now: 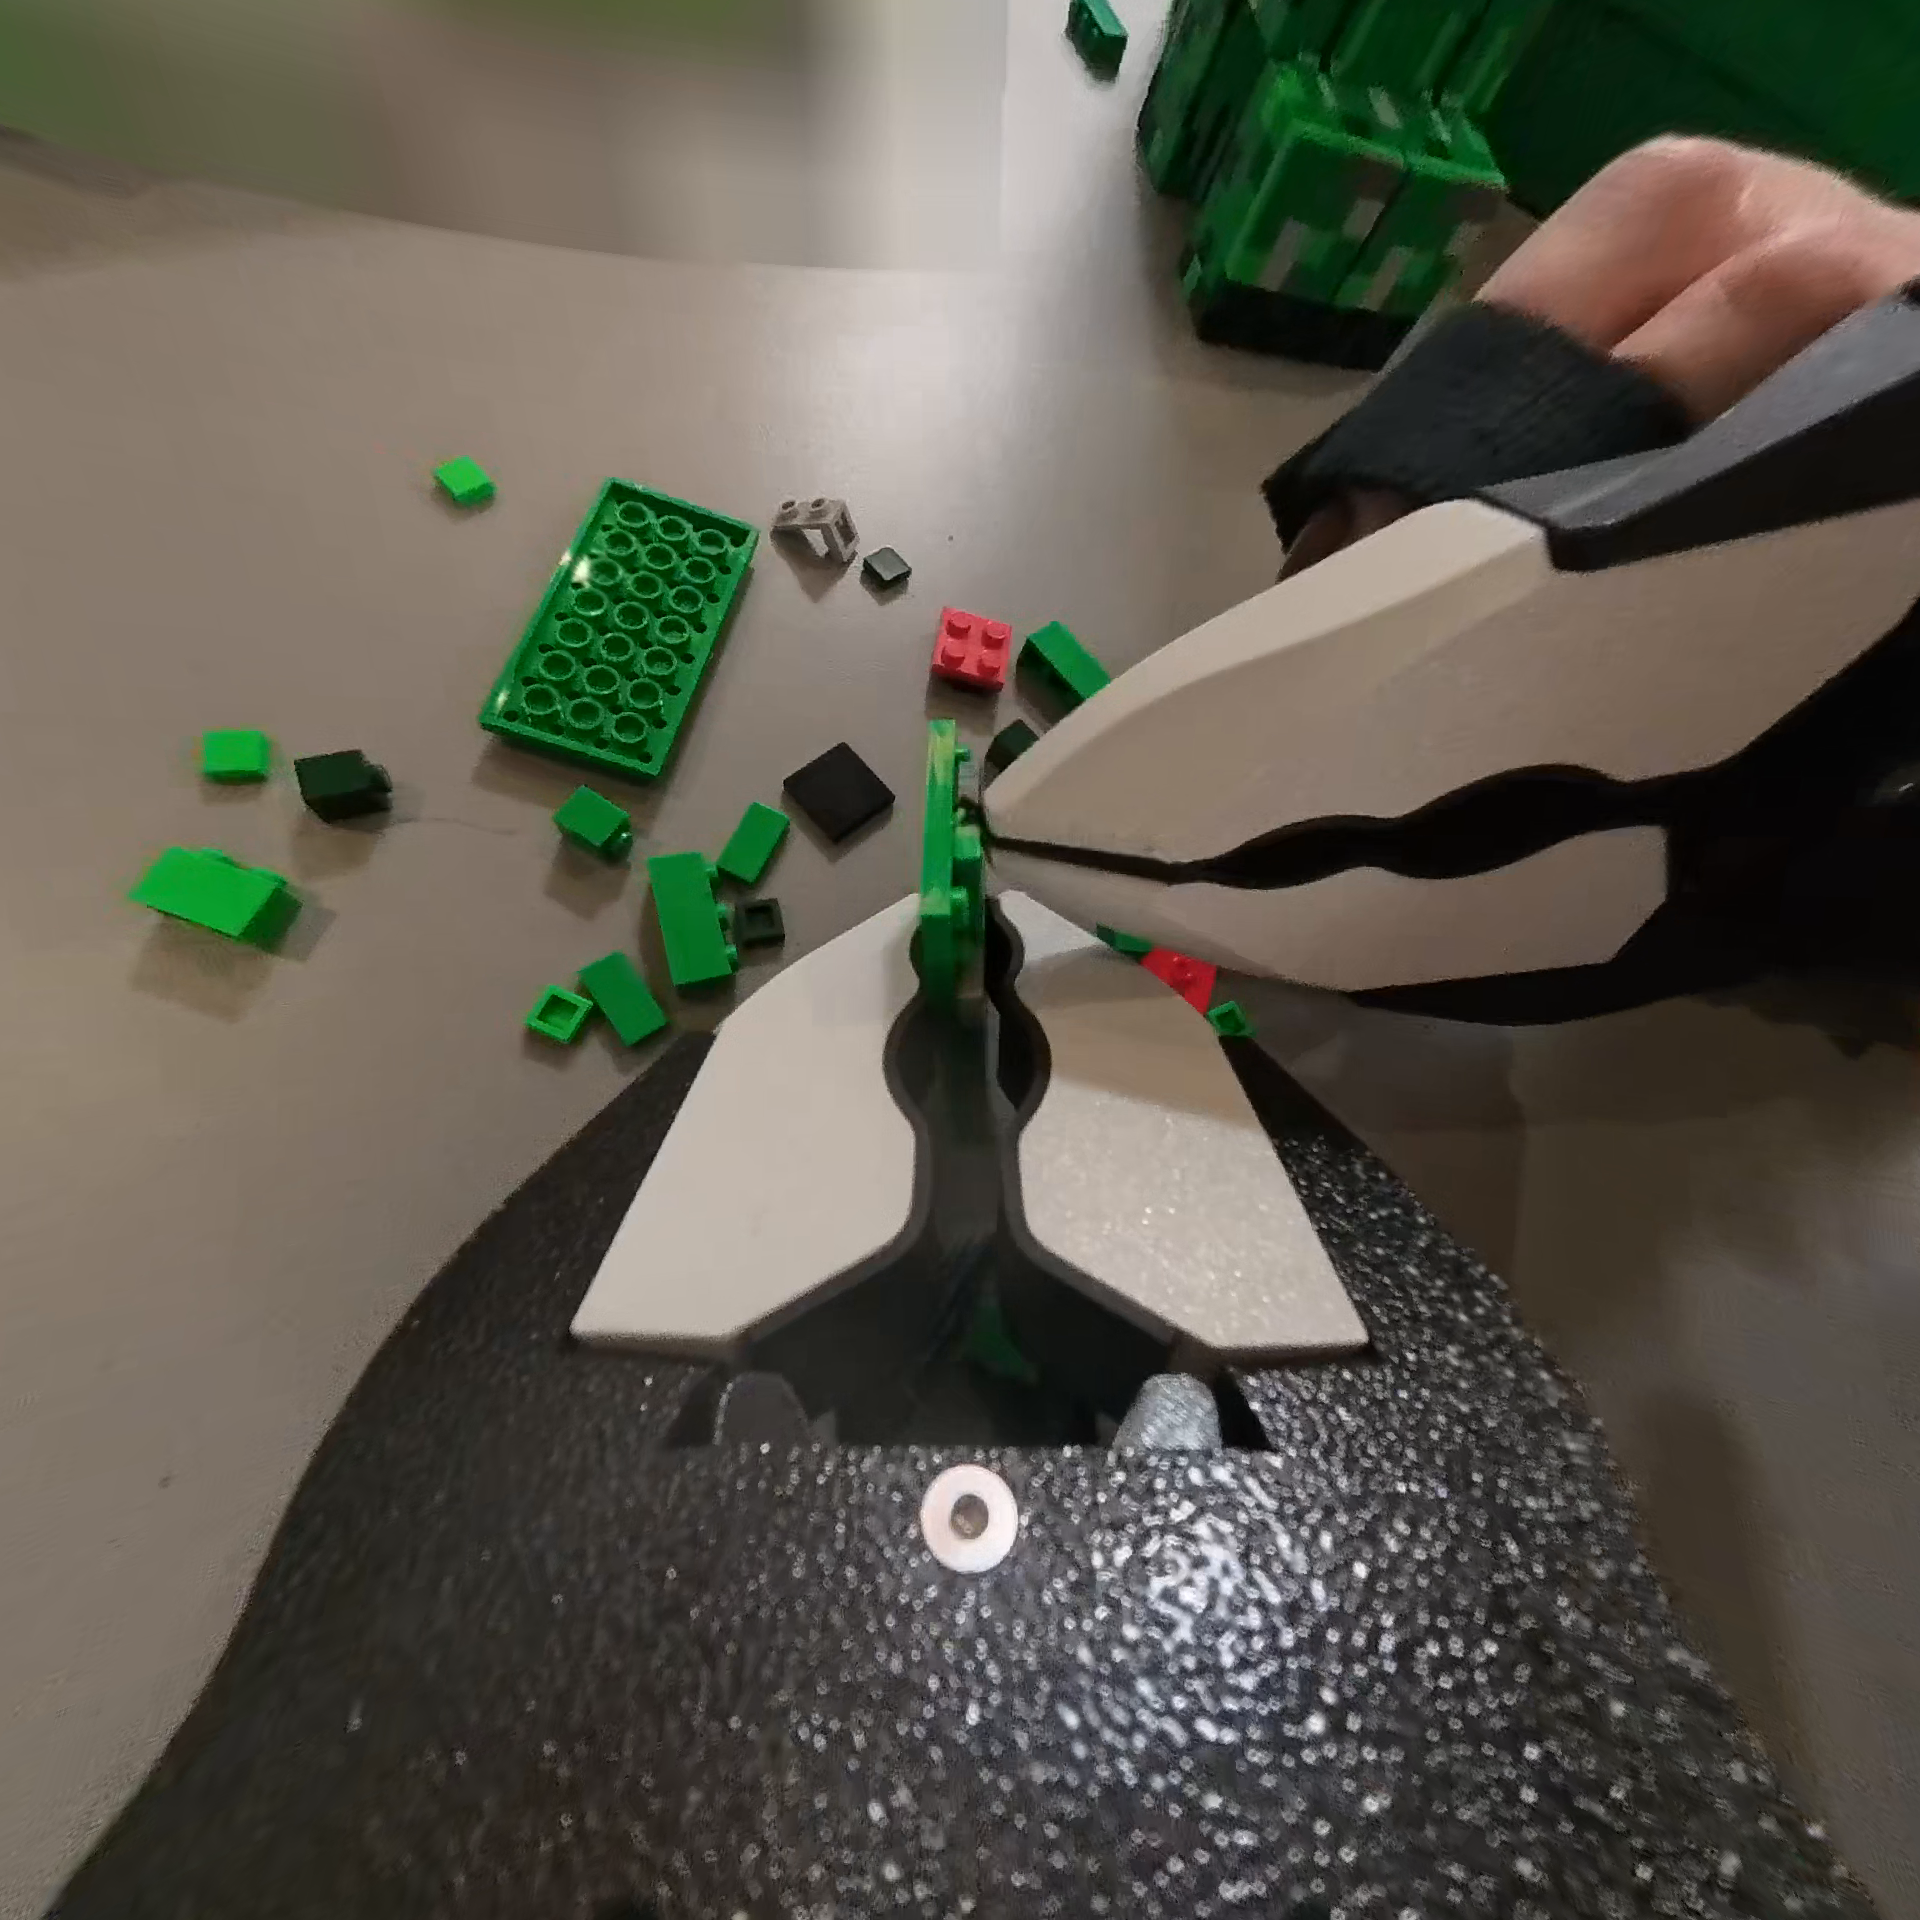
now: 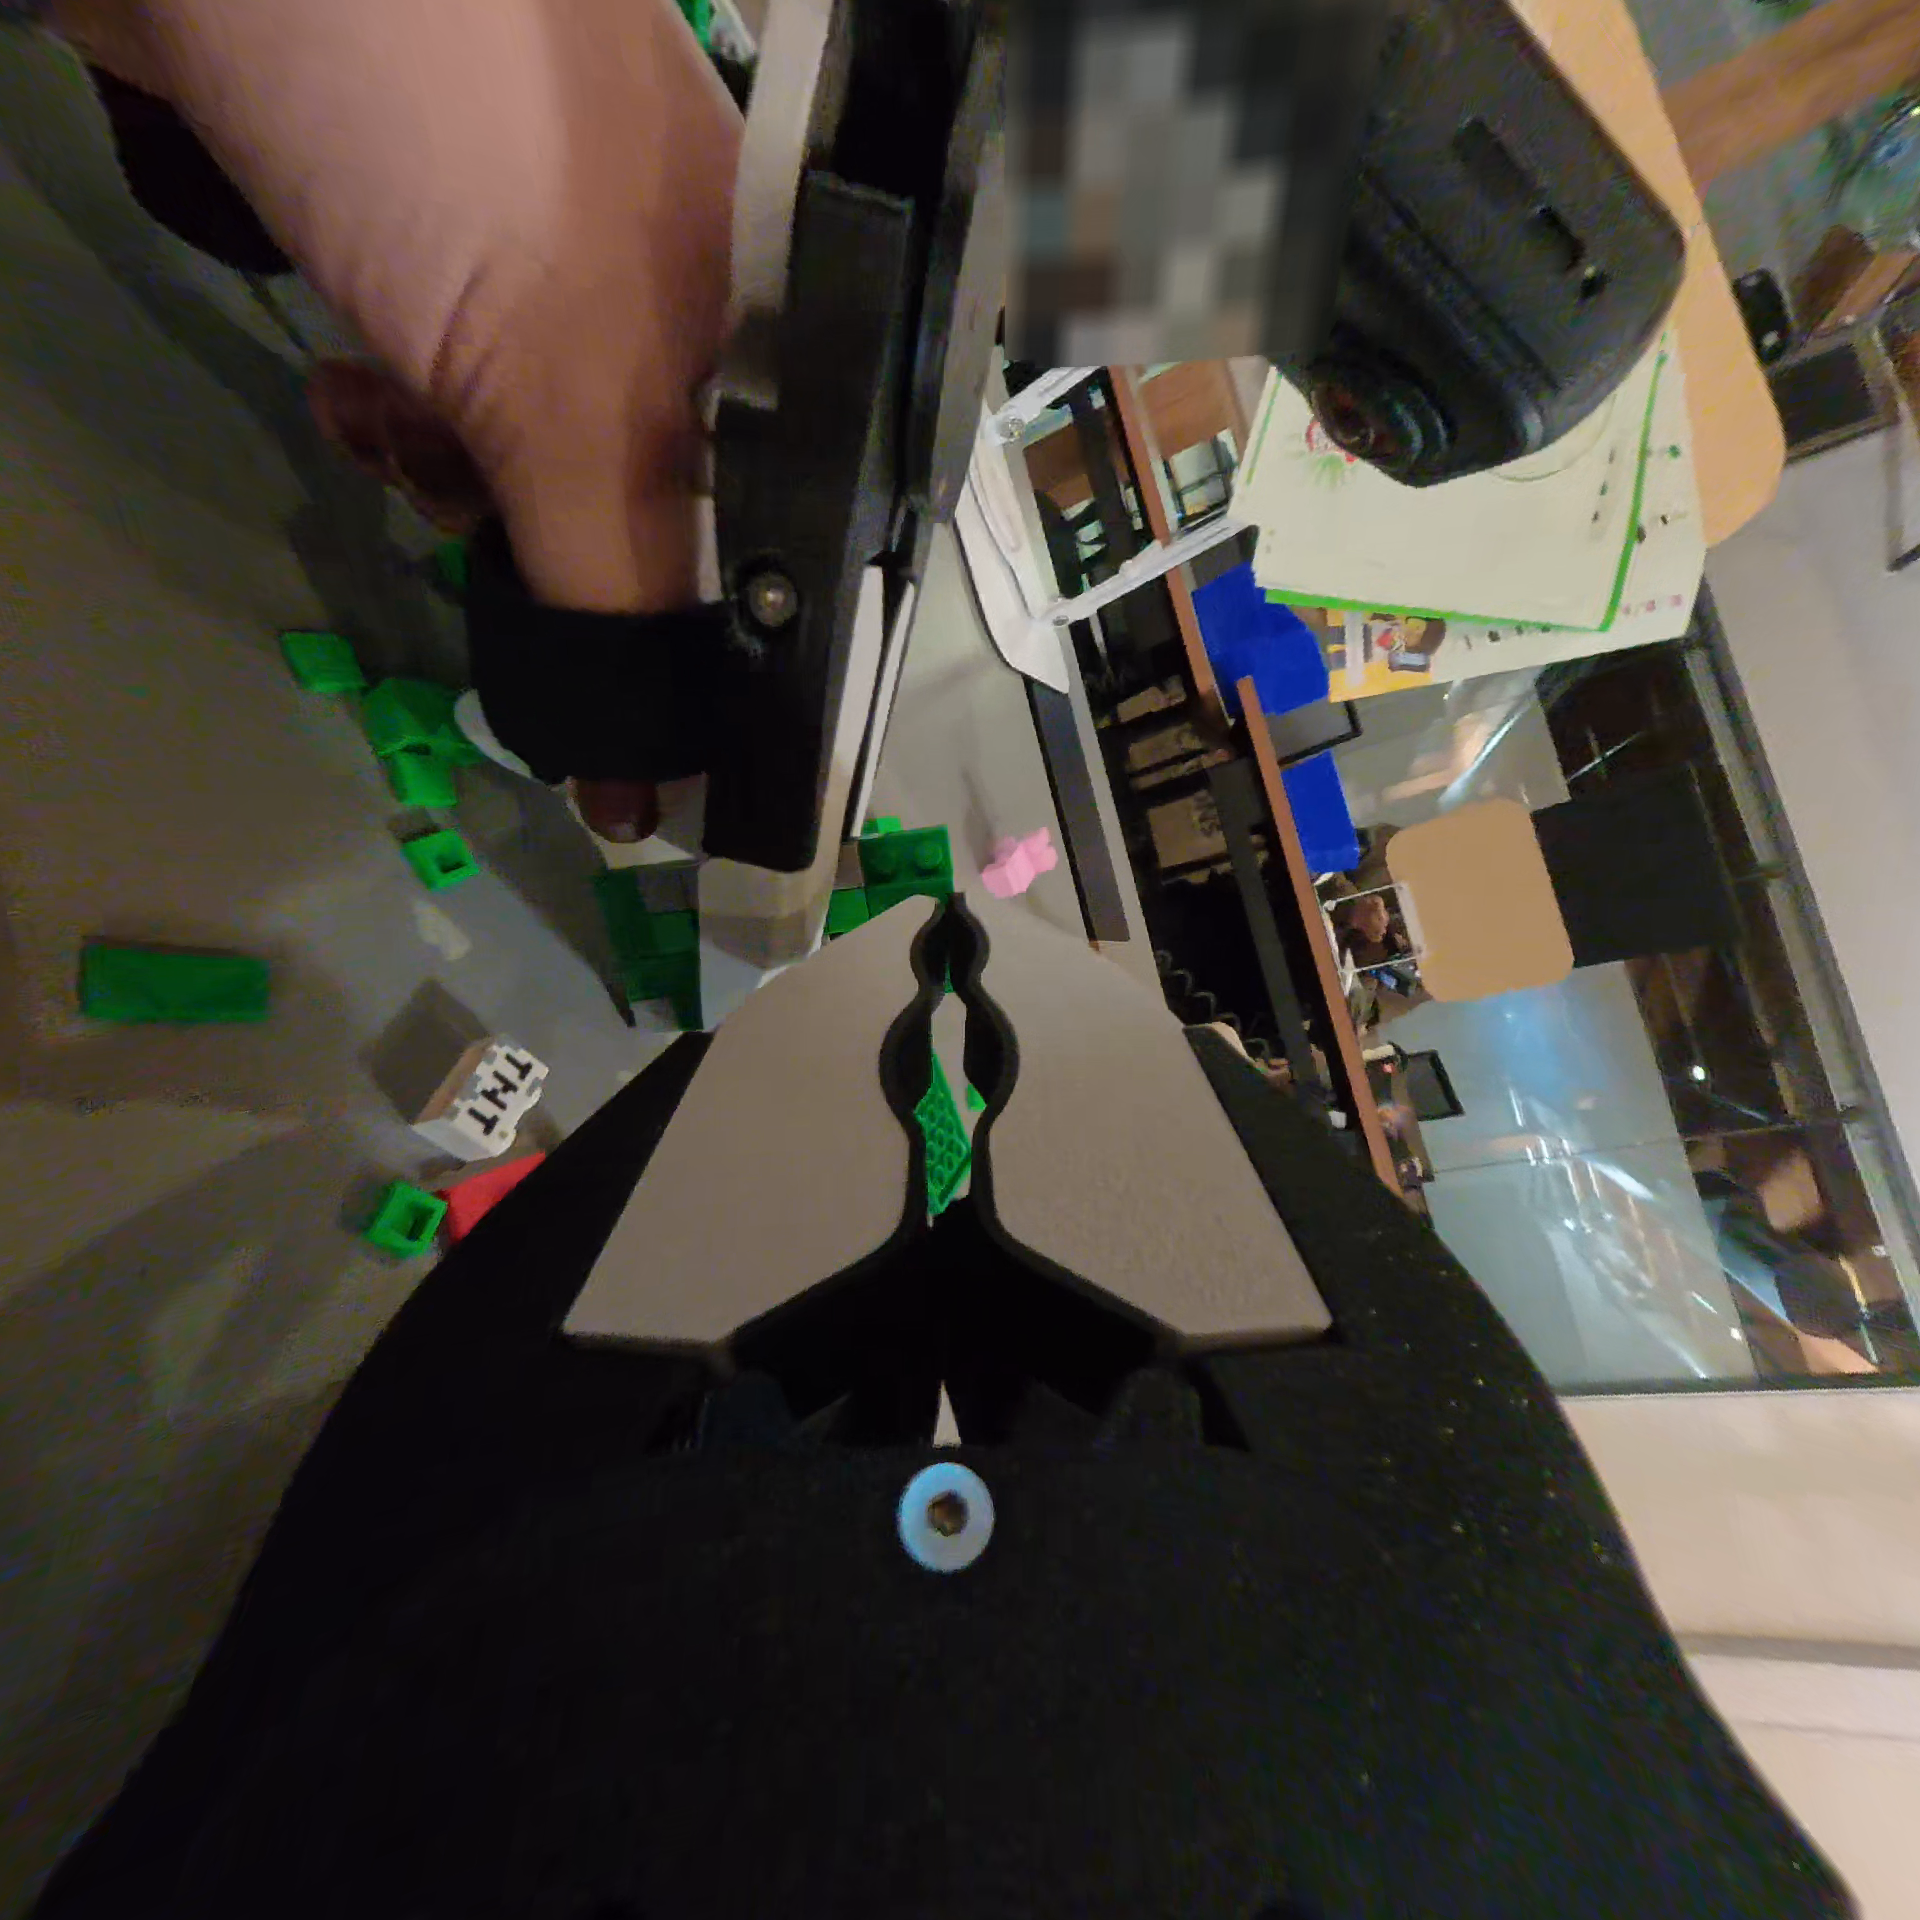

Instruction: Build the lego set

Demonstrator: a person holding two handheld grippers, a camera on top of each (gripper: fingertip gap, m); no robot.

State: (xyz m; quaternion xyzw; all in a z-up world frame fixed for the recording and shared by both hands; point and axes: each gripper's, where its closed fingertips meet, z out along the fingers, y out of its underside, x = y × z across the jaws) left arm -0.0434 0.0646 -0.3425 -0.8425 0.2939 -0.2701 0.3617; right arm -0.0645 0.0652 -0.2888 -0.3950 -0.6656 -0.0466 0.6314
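Note:
In the left wrist view my left gripper (image 1: 961,925) is shut on a thin green plate (image 1: 945,831), which it holds on edge above the table with the studs facing right. My right gripper (image 1: 987,826) comes in from the right. Its fingertips are shut and touch the studded face of the plate. I cannot make out a piece between them. In the right wrist view my right gripper (image 2: 945,914) has its tips closed just in front of a green studded piece (image 2: 899,857). The left gripper's fingers (image 2: 753,904) reach down beside it.
On the grey table lie a large green plate, underside up (image 1: 623,629), a red brick (image 1: 971,646), a black tile (image 1: 837,792), a grey bracket (image 1: 816,525) and several small green pieces. A green built model (image 1: 1340,208) stands at the back right. A white printed block (image 2: 478,1101) lies near. Some 5 cm of space lies between my two pairs of fingers. About 4 cm separates my left fingertips from the white printed block (image 2: 478,1101).

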